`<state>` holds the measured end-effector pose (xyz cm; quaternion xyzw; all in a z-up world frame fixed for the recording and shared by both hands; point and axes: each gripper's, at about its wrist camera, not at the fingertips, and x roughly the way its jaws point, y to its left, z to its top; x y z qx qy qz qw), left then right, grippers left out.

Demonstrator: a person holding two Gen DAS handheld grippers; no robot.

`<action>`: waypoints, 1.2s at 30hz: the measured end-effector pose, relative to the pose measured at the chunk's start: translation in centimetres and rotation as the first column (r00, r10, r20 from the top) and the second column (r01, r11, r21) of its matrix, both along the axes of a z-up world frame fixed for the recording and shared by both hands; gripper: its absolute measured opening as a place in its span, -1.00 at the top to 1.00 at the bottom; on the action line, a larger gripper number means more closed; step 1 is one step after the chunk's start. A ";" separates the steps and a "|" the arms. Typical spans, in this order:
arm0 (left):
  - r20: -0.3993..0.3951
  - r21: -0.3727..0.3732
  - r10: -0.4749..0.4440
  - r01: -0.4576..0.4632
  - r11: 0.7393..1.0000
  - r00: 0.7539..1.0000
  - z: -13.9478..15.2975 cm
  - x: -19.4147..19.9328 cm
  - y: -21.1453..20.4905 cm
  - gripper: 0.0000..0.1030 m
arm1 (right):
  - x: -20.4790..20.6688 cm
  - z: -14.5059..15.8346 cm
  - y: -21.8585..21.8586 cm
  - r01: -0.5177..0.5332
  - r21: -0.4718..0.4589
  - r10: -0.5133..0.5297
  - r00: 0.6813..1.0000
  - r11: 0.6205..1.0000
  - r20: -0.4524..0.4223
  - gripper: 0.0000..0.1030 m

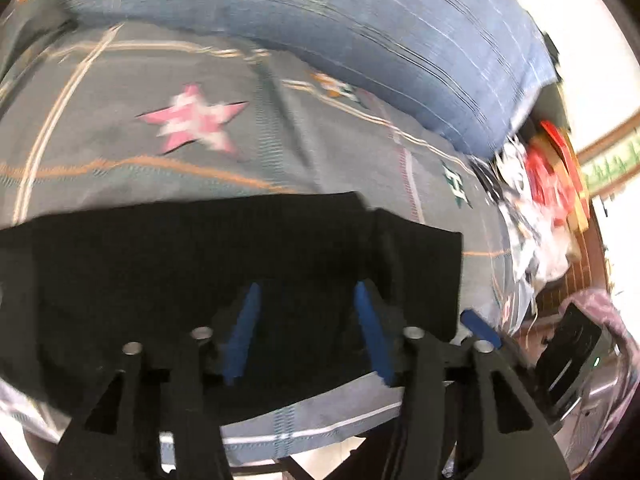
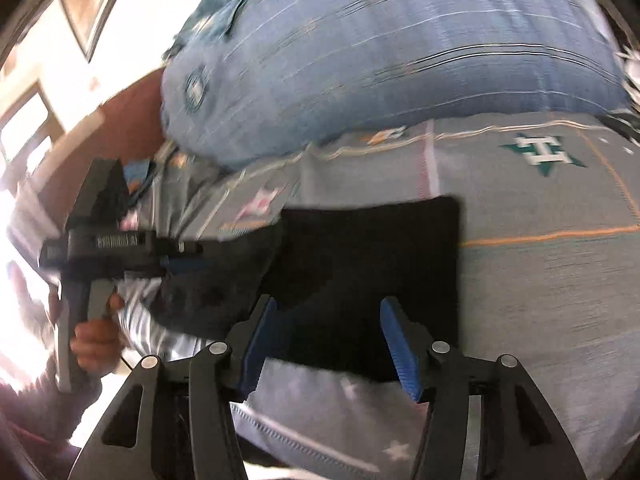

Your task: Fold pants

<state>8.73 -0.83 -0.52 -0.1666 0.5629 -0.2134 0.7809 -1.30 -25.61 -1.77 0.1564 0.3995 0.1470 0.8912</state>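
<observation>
- My left tool (image 1: 306, 294): blue fingers (image 1: 244, 328) spread apart, nothing between them, released. It hangs over the black pants (image 1: 200, 264).
- My right tool (image 2: 332, 312): blue fingers (image 2: 400, 348) also spread wide, released, gripping nothing, over the near edge of the pants (image 2: 372, 276).
- Pants lie flat on the bed (image 1: 120, 168) as a dark, roughly rectangular folded shape, close to the near bed edge; top edge fairly straight in the left view, with a small step near the right corner.
- In the right view the left tool (image 2: 188, 262) shows from the side at the pants' left end, held by my left hand (image 2: 96, 340); whether it touches the fabric there, I cannot tell, too blurred.
- Bedsheet is grey-green with thin orange and white lines, a pink star (image 1: 196, 120) beyond the pants, and a green star with an H (image 2: 538, 152) to the right.
- Big blue striped pillow (image 2: 400, 56) lies at the far side of the bed, well apart from the pants.
- Red and white clutter (image 1: 548, 184) sits off the bed's right end; details blurred.
</observation>
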 end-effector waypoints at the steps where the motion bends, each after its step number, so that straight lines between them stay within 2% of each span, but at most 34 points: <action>1: -0.028 -0.023 -0.001 0.000 1.000 1.000 -0.3 -0.2 0.5 0.02 | 0.2 -0.4 0.7 -0.020 0.007 0.020 0.999 1.000 -0.026 -0.11; 2: -0.046 -0.049 -0.015 0.013 0.999 0.999 -0.7 -0.3 0.4 0.02 | 0.2 -0.9 1.2 -0.035 0.046 0.038 0.998 0.998 -0.048 -0.11; 4: -0.049 -0.061 -0.039 0.036 0.998 0.998 -0.7 -0.6 -0.1 0.02 | -0.1 -2.3 1.6 -0.042 0.187 0.060 0.994 0.982 -0.091 -0.11; 7: -0.055 -0.054 -0.087 0.084 0.995 0.995 -0.8 0.0 -2.6 0.02 | -0.3 -4.4 0.9 0.026 0.358 0.035 0.986 0.933 -0.162 -0.11; 9: -0.084 -0.053 -0.114 0.110 0.993 0.990 -1.3 0.8 -4.0 0.02 | -0.5 -5.8 -0.3 0.098 0.479 0.001 0.979 0.872 -0.202 -0.11; 12: -0.129 -0.048 -0.138 0.133 0.990 0.982 -2.2 1.8 -5.9 0.02 | -0.4 -7.7 -2.4 0.196 0.596 -0.065 0.970 0.779 -0.235 -0.11; 14: -0.136 -0.018 -0.140 0.139 0.990 0.981 -2.5 2.2 -7.2 0.02 | -0.5 -8.6 -3.5 0.234 0.686 -0.106 0.969 0.689 -0.224 -0.11; 16: -0.121 0.006 -0.147 0.149 0.989 0.982 -2.3 2.2 -7.9 0.02 | -0.2 -9.5 -4.0 0.278 0.715 -0.141 0.959 0.641 -0.246 -0.08; 18: -0.118 0.021 -0.151 0.154 0.988 0.981 -2.3 2.1 -8.5 0.03 | 0.3 -10.1 -3.9 0.293 0.738 -0.145 0.955 0.608 -0.259 0.14; 19: -0.109 0.019 -0.160 0.163 0.986 0.981 -2.1 2.0 -8.8 0.46 | 0.5 -10.0 -3.7 0.293 0.727 -0.141 0.954 0.621 -0.264 0.57; 20: -0.118 0.018 -0.172 0.176 0.984 0.978 -2.0 1.8 -9.0 0.71 | 0.7 -9.8 -3.5 0.283 0.710 -0.128 0.956 0.645 -0.265 0.80; 22: -0.163 -0.011 -0.183 0.184 0.983 0.969 -1.9 0.9 -8.9 0.75 | 0.5 -8.7 -3.2 0.247 0.691 -0.117 0.966 0.679 -0.230 0.81; 24: -0.144 -0.008 -0.184 0.185 0.983 0.972 -1.8 -0.4 -8.6 0.74 | -0.2 -7.3 -3.3 0.210 0.663 -0.109 0.976 0.718 -0.191 0.81; 26: -0.157 0.004 -0.178 0.181 0.984 0.971 -2.9 -0.8 -8.5 0.74 | -0.5 -7.5 -3.4 0.213 0.594 -0.106 0.972 0.776 -0.211 0.80; 27: -0.180 -0.003 -0.167 0.169 0.986 0.969 -3.8 -0.7 -8.4 0.74 | -0.6 -7.9 -3.5 0.229 0.558 -0.110 0.965 0.798 -0.238 0.73; 28: -0.193 -0.037 -0.147 0.143 0.989 0.970 -4.4 -0.5 -7.9 0.72 | -0.7 -8.7 -3.4 0.239 0.546 -0.098 0.957 0.803 -0.275 0.73; 30: -0.202 -0.081 -0.147 0.133 0.988 0.968 -3.9 -0.6 -7.0 0.71 | -1.1 -9.2 -3.5 0.250 0.593 -0.082 0.952 0.766 -0.296 0.71; 31: -0.183 -0.078 -0.152 0.140 0.987 0.971 -3.2 -0.9 -6.3 0.71 | -1.4 -8.7 -3.4 0.239 0.593 -0.074 0.955 0.769 -0.288 0.62; 32: -0.151 -0.063 -0.152 0.144 0.988 0.977 -2.5 -1.2 -5.5 0.70 | -1.5 -7.9 -3.0 0.207 0.583 -0.055 0.962 0.786 -0.268 0.54; 33: -0.110 -0.033 -0.153 0.150 0.988 0.982 -1.7 -1.6 -4.6 0.66 | -1.8 -6.7 -2.4 0.163 0.553 -0.033 0.971 0.817 -0.238 0.33; 34: -0.067 0.004 -0.152 0.153 0.988 0.986 -1.1 -2.2 -3.3 0.51 | -2.1 -5.8 -1.9 0.135 0.523 -0.022 0.976 0.841 -0.216 0.12; 35: -0.041 0.030 -0.147 0.148 0.988 0.988 -0.7 -2.6 -2.2 0.40 | -2.3 -4.7 -1.1 0.098 0.478 -0.009 0.983 0.873 -0.185 0.03; 36: -0.021 0.053 -0.135 0.136 0.989 0.991 -0.5 -3.0 -0.8 0.17 | -2.4 -3.8 -0.2 0.067 0.440 0.005 0.987 0.896 -0.159 -0.07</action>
